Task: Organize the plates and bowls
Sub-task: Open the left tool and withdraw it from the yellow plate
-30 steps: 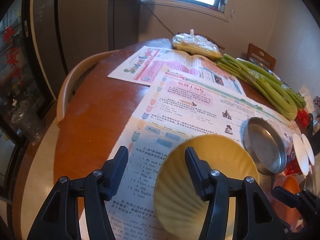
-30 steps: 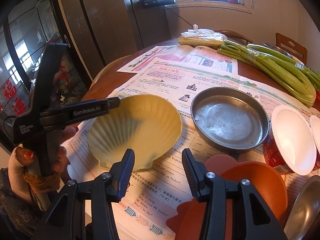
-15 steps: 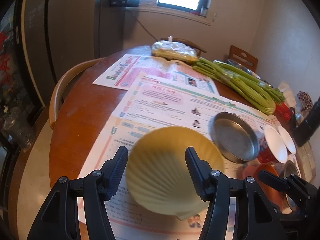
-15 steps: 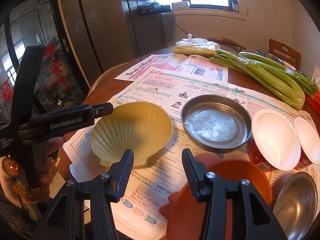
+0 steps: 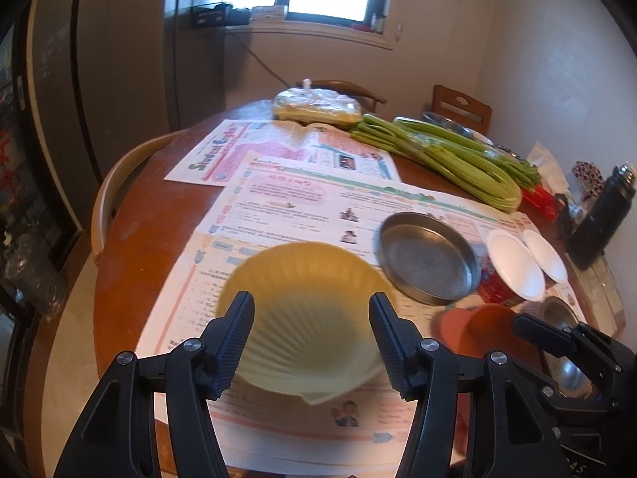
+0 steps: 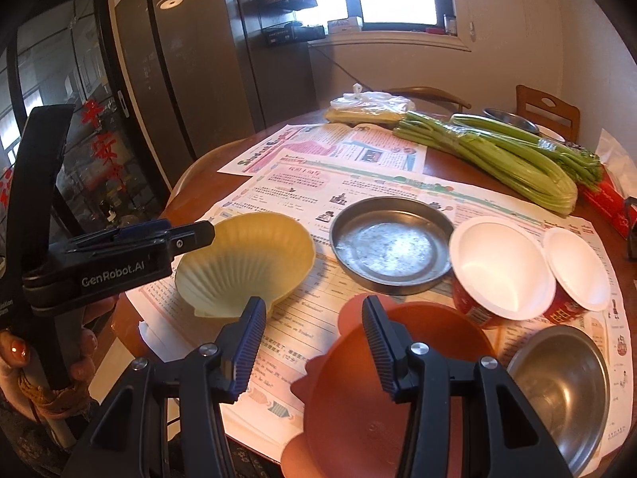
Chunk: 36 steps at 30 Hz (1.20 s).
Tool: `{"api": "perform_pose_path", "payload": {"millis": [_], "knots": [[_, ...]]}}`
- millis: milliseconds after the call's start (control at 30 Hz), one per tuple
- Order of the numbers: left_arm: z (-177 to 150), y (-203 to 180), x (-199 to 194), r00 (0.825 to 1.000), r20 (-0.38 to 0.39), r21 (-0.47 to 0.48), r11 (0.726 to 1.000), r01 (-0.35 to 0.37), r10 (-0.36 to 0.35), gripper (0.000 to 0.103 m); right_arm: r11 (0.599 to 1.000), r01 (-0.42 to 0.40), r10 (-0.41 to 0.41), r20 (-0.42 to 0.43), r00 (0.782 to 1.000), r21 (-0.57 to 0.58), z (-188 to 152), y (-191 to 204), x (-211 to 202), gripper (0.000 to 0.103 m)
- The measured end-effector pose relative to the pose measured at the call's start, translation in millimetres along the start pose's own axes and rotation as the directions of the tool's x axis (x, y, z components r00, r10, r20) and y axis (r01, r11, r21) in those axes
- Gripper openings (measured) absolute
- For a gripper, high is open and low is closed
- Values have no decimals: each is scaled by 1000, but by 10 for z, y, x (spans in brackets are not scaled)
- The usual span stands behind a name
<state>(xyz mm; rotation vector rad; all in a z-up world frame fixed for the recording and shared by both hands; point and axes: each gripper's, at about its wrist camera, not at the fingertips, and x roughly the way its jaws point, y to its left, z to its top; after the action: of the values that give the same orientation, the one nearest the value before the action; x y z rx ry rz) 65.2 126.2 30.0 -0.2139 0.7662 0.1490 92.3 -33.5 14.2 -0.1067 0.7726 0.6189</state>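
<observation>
Two grippers on this rig, so I'll start with the left wrist cam: my left gripper (image 5: 310, 298) has its jaws standing apart with nothing pinched. It hangs over the yellow shell-shaped bowl (image 5: 310, 263), which shows up in the gap and sits on the newspaper (image 5: 298, 203) covering the round wooden table (image 5: 135, 239). Just to the right of that bowl is a shallow steel plate (image 5: 428, 257). Past that are two red cups with white lids (image 5: 513, 263) side by side, and an orange bowl (image 5: 477, 326) sits nearer the front edge. A bundle of celery (image 5: 458, 159) lies across the far side of the table. Right wrist cam next: my right gripper (image 6: 313, 302) is also spread with nothing clamped. Its left finger is over the paper and its right finger is over the rim of the orange bowl (image 6: 350, 398), which looks like it's resting on the table. A steel bowl (image 6: 561, 382) sits just right of it, below the cups. From here I can see the left tool from the side, held in a hand (image 6: 79, 354). One fingertip is right at the back-left rim of the yellow bowl (image 6: 247, 255), but honestly I can't tell if it's touching. The steel plate (image 6: 392, 239) is just beside the yellow bowl, slightly apart.
</observation>
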Motion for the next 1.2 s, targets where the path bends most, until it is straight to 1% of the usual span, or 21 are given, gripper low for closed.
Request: {"api": "perform_pose_path", "payload": {"millis": [267, 367, 600, 700, 933, 1067, 1200], "knots": [[-49, -220, -127, 999, -3, 37, 998, 47, -47, 62, 999, 36, -38, 47, 998, 29, -13, -169, -244, 50], [-74, -290, -157, 998, -8, 47, 997, 60, -59, 62, 998, 53, -55, 54, 997, 40, -28, -226, -315, 52], [-186, -488, -133, 994, -54, 71, 992, 104, -100, 62, 995, 78, -82, 56, 995, 56, -105, -364, -441, 53], [-235, -575, -120, 992, -69, 88, 990, 113, -107, 62, 994, 87, -91, 50, 995, 65, -141, -421, -473, 53], [-325, -752, -39, 988, -105, 125, 984, 125, -112, 62, 993, 83, -86, 43, 995, 80, -288, -481, -590, 53], [-371, -814, 22, 985, -125, 135, 982, 133, -116, 62, 991, 82, -85, 25, 996, 102, -434, -499, -660, 53], [-421, -868, 77, 982, -145, 142, 980, 139, -118, 62, 991, 56, -58, 15, 998, 122, -581, -470, -728, 53]]}}
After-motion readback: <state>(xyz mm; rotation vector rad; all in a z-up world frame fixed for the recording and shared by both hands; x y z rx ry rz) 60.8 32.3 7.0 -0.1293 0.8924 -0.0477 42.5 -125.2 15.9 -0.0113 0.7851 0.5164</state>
